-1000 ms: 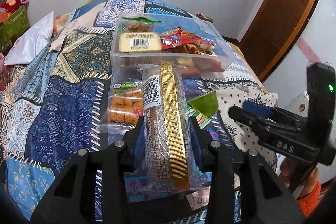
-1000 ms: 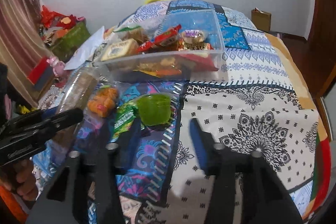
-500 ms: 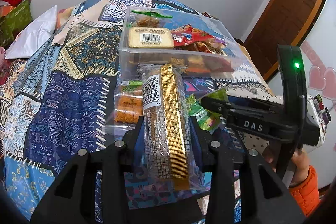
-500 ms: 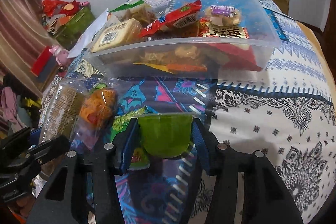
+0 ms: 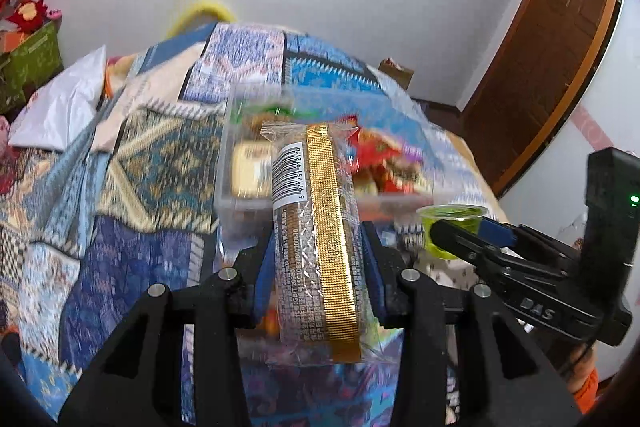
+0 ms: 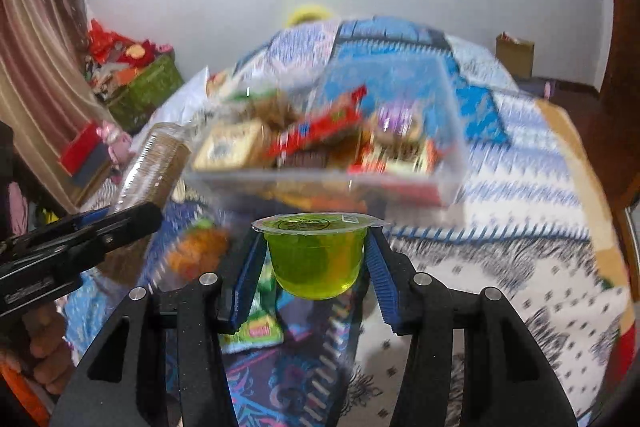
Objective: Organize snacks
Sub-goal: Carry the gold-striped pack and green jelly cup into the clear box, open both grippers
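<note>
The left gripper [image 5: 316,255] is clamped across the lower middle of a long biscuit pack [image 5: 316,227] in clear crinkly film with a gold band, held in the air before the near wall of the clear plastic bin [image 6: 452,167], which sits mid-bed on the patterned quilt [image 6: 520,227]. The pack looks light and fairly stiff, but its contents would crack under a hard squeeze, and the film is slick. The right gripper [image 6: 316,259] pinches a green jelly cup [image 6: 316,259] by its sidewalls under the rim, clear of the quilt. The thin cup likely flexes, and its peel lid could pop; a gentle hold under the lip suits it
</note>
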A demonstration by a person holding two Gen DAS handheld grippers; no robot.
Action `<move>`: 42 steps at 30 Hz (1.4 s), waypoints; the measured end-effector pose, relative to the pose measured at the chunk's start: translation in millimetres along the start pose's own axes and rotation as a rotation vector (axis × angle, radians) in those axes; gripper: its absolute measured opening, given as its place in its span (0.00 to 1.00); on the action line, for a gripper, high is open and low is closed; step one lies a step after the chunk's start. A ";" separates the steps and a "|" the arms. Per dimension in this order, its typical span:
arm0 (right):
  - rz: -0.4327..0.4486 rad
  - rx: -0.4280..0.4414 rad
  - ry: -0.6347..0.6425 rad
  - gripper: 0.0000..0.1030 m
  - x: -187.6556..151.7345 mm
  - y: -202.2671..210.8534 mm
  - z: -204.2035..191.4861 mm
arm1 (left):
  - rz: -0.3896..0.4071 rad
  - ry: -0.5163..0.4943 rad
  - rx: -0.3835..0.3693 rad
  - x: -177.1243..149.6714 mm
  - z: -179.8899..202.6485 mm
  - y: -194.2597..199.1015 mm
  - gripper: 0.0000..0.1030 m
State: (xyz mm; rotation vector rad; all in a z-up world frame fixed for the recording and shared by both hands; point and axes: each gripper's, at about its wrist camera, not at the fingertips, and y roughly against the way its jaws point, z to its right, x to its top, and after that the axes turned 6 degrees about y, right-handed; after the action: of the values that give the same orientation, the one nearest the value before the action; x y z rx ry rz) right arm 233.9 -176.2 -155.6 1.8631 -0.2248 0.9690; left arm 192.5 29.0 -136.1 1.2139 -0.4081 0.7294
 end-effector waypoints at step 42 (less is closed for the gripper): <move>-0.017 -0.052 -0.068 0.47 93.0 -75.0 55.3 | -0.078 -0.042 -0.002 78.3 29.9 -118.6 0.41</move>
State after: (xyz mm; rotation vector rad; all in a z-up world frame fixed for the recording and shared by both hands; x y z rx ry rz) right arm 364.7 -161.4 -152.1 1.8487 -0.2724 0.8817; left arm 333.8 3.5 -158.7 1.2381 -0.3942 0.6369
